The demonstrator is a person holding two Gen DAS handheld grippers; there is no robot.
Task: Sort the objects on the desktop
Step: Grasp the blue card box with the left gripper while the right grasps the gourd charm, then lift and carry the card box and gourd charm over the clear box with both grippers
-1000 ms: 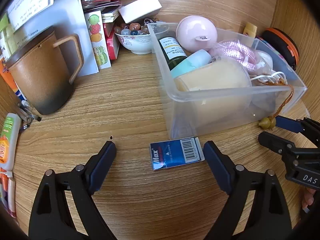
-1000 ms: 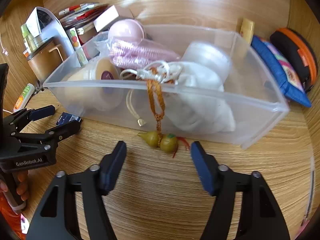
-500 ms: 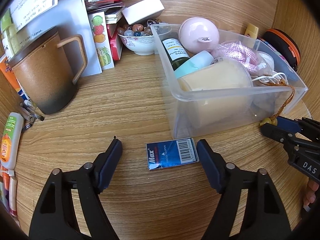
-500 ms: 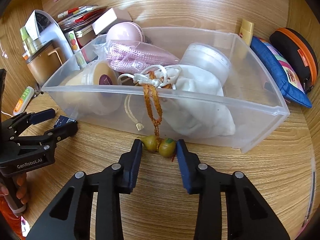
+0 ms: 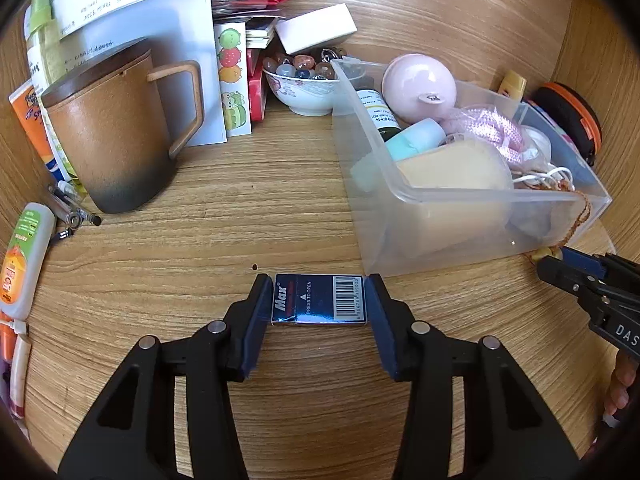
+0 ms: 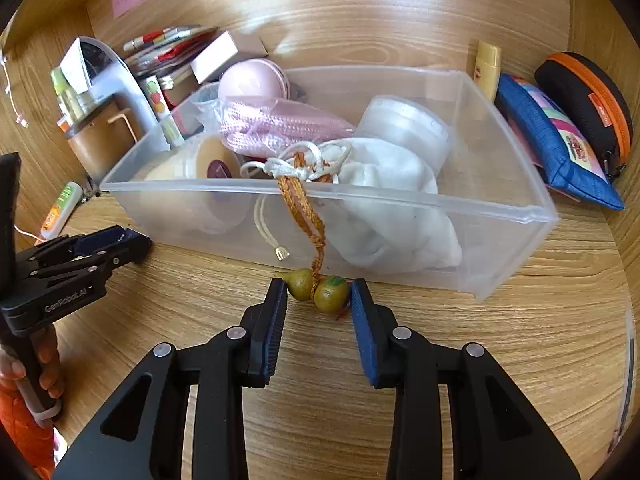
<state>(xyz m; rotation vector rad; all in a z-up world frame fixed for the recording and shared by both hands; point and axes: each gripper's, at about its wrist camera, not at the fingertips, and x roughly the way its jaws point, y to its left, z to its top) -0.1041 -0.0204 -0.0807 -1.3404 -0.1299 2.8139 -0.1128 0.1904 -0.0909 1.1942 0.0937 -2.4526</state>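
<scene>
A blue Max staple box (image 5: pixel 319 299) lies flat on the wooden desk just in front of the clear plastic bin (image 5: pixel 472 196). My left gripper (image 5: pixel 319 294) is shut on the staple box, its pads against both short ends. Two small yellow-green gourd charms (image 6: pixel 318 290) hang on an orange cord (image 6: pixel 304 210) over the bin's front wall (image 6: pixel 500 248) and rest on the desk. My right gripper (image 6: pixel 319 293) is shut on the gourd charms. The bin holds a pink ball (image 5: pixel 418 88), a white pouch (image 6: pixel 384 184), pink cord and jars.
A brown lidded mug (image 5: pixel 112 132), papers and a bowl of stones (image 5: pixel 306 88) stand at the back left. Pens and a tube (image 5: pixel 24 256) lie at the left edge. A blue pouch (image 6: pixel 556 144) and an orange-rimmed case (image 6: pixel 588 104) sit right of the bin.
Both grippers moved forward and closed. The left jaws came in onto the staple box's ends; the right jaws closed onto the gourd charms.
</scene>
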